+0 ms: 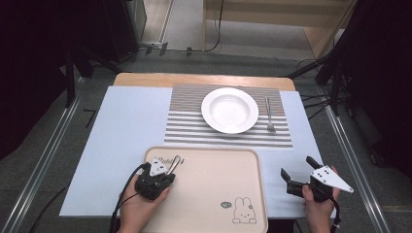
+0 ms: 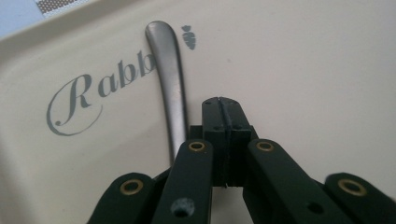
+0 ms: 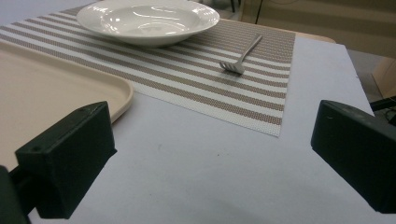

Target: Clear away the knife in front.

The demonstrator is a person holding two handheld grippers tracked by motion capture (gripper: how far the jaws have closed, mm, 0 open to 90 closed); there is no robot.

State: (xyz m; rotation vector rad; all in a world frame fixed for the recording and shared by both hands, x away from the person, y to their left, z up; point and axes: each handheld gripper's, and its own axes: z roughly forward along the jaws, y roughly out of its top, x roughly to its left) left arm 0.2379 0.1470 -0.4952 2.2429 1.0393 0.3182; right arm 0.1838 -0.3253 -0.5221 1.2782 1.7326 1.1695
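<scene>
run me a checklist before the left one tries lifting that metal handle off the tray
1. Left hand-held gripper shut: ok.
2. Metal utensil handle between its pads: not ok, it lies on the tray beside the closed jaws.
3. Utensil's head end identified: cannot tell, hidden under the gripper.
4. Right hand-held gripper open, nothing between its jaws: ok.
5. White plate empty on the striped placemat: ok.
6. Fork set to the right of the plate: ok.
</scene>
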